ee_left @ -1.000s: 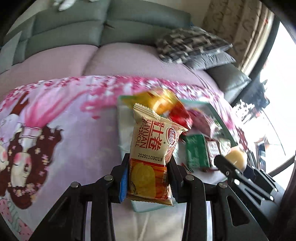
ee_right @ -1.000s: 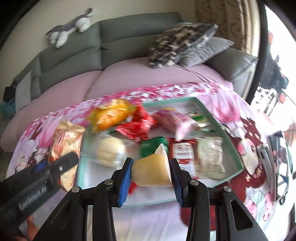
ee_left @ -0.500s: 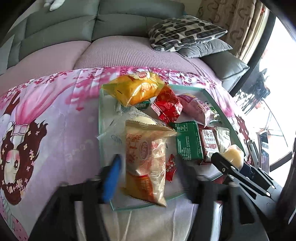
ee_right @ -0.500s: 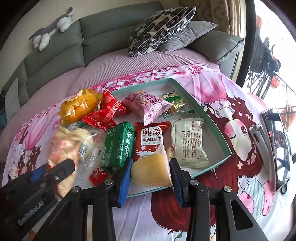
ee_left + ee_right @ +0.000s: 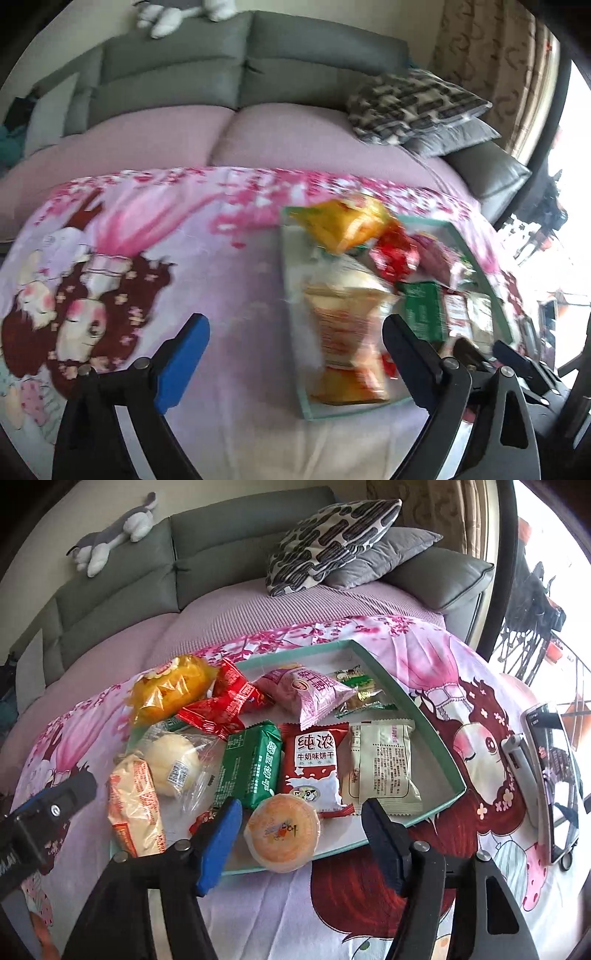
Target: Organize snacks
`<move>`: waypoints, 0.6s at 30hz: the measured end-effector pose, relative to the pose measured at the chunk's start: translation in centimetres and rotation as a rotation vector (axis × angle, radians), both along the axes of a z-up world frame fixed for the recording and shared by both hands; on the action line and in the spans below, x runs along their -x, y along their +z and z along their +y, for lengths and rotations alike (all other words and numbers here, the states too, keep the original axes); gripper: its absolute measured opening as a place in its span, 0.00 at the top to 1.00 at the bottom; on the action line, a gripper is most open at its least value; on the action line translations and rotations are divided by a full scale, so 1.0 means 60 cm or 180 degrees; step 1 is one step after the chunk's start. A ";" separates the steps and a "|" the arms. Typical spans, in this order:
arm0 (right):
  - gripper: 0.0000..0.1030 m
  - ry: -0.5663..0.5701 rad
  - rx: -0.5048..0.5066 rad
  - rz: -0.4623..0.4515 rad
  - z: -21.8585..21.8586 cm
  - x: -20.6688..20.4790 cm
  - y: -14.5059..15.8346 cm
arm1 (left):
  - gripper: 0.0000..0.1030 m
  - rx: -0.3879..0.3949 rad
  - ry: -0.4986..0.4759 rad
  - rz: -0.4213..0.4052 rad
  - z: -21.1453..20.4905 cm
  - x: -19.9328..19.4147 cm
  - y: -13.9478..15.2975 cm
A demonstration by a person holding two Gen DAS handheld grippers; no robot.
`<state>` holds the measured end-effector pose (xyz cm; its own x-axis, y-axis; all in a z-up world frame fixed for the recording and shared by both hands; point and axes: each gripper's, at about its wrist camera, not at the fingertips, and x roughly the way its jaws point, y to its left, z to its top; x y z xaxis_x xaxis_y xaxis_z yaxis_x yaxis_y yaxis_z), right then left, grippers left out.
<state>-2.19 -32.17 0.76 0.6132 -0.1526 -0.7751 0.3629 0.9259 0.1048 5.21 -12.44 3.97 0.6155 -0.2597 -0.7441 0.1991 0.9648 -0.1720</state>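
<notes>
Left wrist view, blurred: the left gripper (image 5: 293,354) hangs with jaws spread wide and nothing between them, above a pink cartoon-print cloth (image 5: 147,258). At about 3 o'clock from it sits the teal tray (image 5: 291,332), with an orange-and-cream snack packet (image 5: 347,343) lying along its near-left side. At 12 o'clock stands a grey sofa (image 5: 221,74) with a lilac seat cover and cushions (image 5: 417,103).

Right wrist view: the right gripper (image 5: 301,834) is likewise released, its jaws standing to either side of a round orange jelly cup (image 5: 282,830) without touching it; the cup rests at the tray's (image 5: 424,716) near edge. Packets fill the tray. A phone (image 5: 554,775) lies at 3 o'clock on the cloth, and a plush toy (image 5: 110,535) at 11 o'clock on the sofa back.
</notes>
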 end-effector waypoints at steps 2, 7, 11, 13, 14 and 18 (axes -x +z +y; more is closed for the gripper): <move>0.28 0.0019 -0.0006 0.0002 0.003 0.001 0.002 | 0.00 -0.0084 0.0132 -0.0016 0.015 -0.001 -0.003; 0.00 0.0072 0.0025 -0.0084 0.016 0.003 0.009 | 0.00 -0.0372 0.0391 0.0069 0.045 -0.002 -0.025; 0.00 0.0128 0.0135 -0.0052 0.034 0.003 0.012 | 0.00 -0.0674 0.0627 0.0089 0.064 0.013 -0.033; 0.00 0.0124 0.0131 -0.0070 0.039 0.007 0.015 | 0.00 -0.0811 0.0719 0.0070 0.071 0.022 -0.033; 0.00 0.0121 0.0123 -0.0077 0.043 0.010 0.017 | 0.00 -0.0832 0.0731 0.0071 0.073 0.026 -0.032; 0.00 0.0154 0.0153 -0.0092 0.063 0.031 0.020 | 0.00 -0.0768 0.0802 0.0150 0.091 0.046 -0.036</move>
<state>-4.03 -28.39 1.96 0.6428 -0.1587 -0.7494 0.3150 0.9465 0.0697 2.46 -6.96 1.81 0.6014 0.0828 -0.7946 -0.0531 0.9966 0.0636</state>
